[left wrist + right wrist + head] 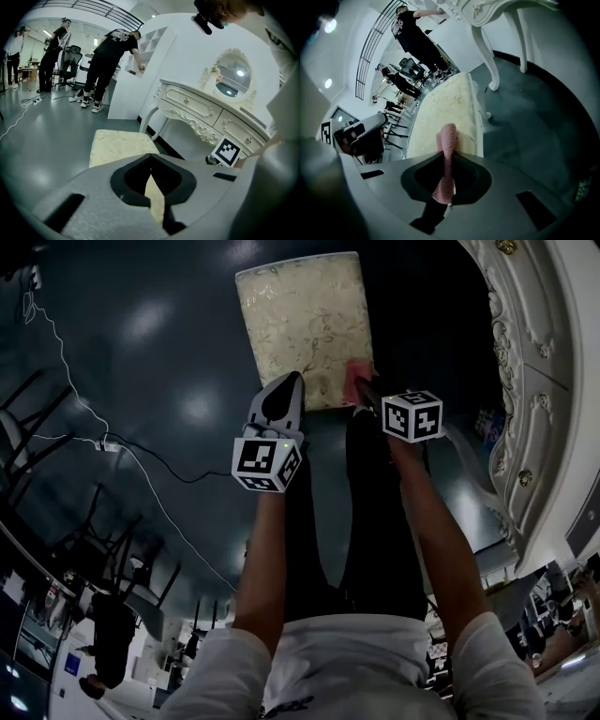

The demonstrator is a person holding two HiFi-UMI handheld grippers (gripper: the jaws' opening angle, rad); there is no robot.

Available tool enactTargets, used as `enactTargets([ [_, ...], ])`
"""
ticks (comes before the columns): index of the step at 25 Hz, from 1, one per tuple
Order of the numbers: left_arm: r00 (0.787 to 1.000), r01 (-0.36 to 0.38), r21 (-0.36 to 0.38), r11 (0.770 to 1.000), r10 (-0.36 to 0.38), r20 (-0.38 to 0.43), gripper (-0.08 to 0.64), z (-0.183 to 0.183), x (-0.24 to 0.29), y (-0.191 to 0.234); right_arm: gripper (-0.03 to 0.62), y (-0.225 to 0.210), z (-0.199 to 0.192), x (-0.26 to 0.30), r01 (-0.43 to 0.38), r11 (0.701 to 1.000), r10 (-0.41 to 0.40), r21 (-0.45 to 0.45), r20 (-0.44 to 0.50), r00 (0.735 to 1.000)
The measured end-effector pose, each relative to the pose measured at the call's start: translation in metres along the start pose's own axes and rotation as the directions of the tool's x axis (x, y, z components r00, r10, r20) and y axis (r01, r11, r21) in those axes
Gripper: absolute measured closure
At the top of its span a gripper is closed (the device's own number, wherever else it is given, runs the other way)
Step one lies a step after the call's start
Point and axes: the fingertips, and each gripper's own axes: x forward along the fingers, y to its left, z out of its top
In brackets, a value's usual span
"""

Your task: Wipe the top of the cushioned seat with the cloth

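Cream cushioned seat (300, 329) may stay unwiped; right gripper (446, 157) pinches the pink knitted cloth (448, 136) by a thin fold that could slip when rubbed; left gripper (149, 164) is closed, empty.

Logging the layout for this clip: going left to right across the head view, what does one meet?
white cable → left gripper → pink cloth → white dressing table. The seat is left out, since it overlaps the left gripper and the cloth.
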Motion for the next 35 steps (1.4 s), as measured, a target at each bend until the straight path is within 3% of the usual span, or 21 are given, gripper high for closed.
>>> enactTargets([
  [6,1.0,-0.003,-0.001,1.0,0.003,-0.002,0.546,0.0,0.002,-0.006,0.565,-0.041,-0.005,-0.021,0.098,0.995,-0.097,0.027,-0.014,0.995],
  [11,1.0,-0.019,-0.003,1.0,0.019,0.009,0.546,0.001,-0.008,0.007,0.565,-0.039,-0.004,-0.026,0.11,0.994,-0.11,0.0,0.0,0.994],
  [16,0.999,-0.043,-0.007,0.999,0.043,0.024,0.546,0.004,-0.027,0.032,0.565,0.004,0.002,-0.016,0.039,0.999,-0.038,-0.026,0.049,0.998],
  [26,0.993,-0.117,-0.021,0.993,0.117,0.015,0.546,-0.013,-0.09,0.101,0.565,0.135,-0.054,0.081,-0.174,0.978,0.168,-0.114,-0.059,0.984],
  [30,0.989,-0.149,-0.032,0.988,0.149,0.004,0.546,-0.024,-0.111,0.123,0.565,0.161,-0.072,0.112,-0.184,0.966,0.165,-0.181,-0.119,0.979],
  [35,0.986,-0.168,-0.053,0.984,0.169,0.008,0.546,-0.029,-0.114,0.129,0.565,0.161,-0.074,0.116,-0.175,0.96,0.145,-0.22,-0.144,0.979],
])
